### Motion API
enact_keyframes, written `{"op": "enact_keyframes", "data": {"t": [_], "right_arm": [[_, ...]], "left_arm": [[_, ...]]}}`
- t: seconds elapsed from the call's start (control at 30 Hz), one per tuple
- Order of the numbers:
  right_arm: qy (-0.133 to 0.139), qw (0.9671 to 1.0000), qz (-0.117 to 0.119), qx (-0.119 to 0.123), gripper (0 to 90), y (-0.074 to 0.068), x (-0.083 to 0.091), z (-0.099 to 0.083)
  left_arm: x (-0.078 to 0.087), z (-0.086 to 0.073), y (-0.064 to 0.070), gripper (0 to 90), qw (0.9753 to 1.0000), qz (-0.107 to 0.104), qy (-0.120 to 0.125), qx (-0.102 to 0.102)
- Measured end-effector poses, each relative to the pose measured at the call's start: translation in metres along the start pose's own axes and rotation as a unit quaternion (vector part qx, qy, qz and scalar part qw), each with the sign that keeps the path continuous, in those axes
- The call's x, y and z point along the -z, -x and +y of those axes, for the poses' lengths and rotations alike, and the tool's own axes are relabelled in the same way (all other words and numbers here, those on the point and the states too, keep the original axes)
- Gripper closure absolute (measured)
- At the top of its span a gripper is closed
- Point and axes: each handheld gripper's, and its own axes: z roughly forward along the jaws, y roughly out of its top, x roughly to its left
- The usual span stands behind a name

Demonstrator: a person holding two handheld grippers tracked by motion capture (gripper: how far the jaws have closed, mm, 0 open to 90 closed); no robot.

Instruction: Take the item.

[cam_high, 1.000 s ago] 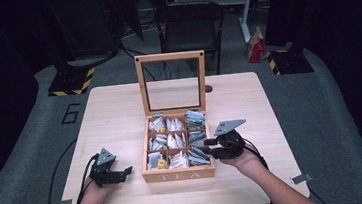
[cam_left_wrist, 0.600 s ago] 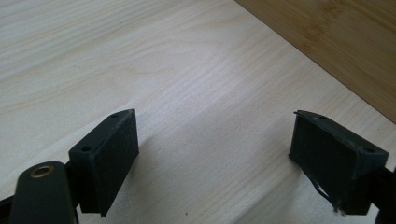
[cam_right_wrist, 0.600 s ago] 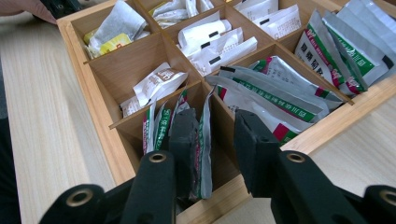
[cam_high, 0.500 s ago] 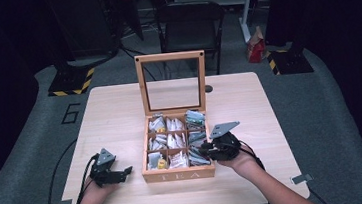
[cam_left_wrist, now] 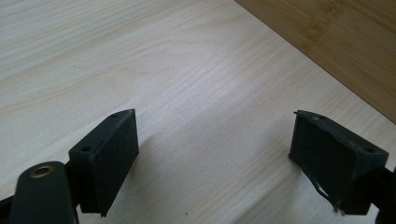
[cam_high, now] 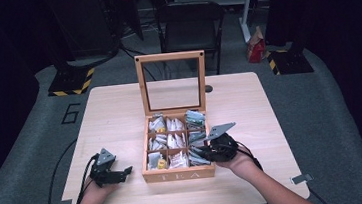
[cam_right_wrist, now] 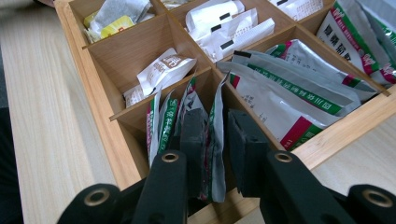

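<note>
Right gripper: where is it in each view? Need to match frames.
High view: right gripper lower right of centre, reaching into the tea box's front-right compartment.
Left gripper view: not in it.
Right gripper view: jaws rise from the bottom edge, pinching a silver tea sachet.
Shared landmark: the wooden tea box, in all three.

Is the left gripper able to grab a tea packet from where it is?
Probably not yet. The left gripper rests open on the table, outside the tea box, whose front wall stands between it and the packets. It would have to lift over.
</note>
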Motion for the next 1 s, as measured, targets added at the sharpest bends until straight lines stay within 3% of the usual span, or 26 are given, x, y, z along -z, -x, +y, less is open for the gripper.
{"op": "enact_keyframes", "data": {"t": [0.53, 1.0], "right_arm": [[-0.018, 0.9998, 0.001, 0.005, 78.7, 0.0003, -0.0061, -0.0015], [-0.016, 0.9998, 0.008, 0.005, 88.1, -0.001, -0.0081, -0.0018]], "left_arm": [[0.0001, 0.0001, -0.0004, 14.9, 1.0, 0.0, -0.001, -0.003], [0.0001, 0.0001, -0.0002, 14.9, 1.0, 0.001, 0.0, -0.002]]}}
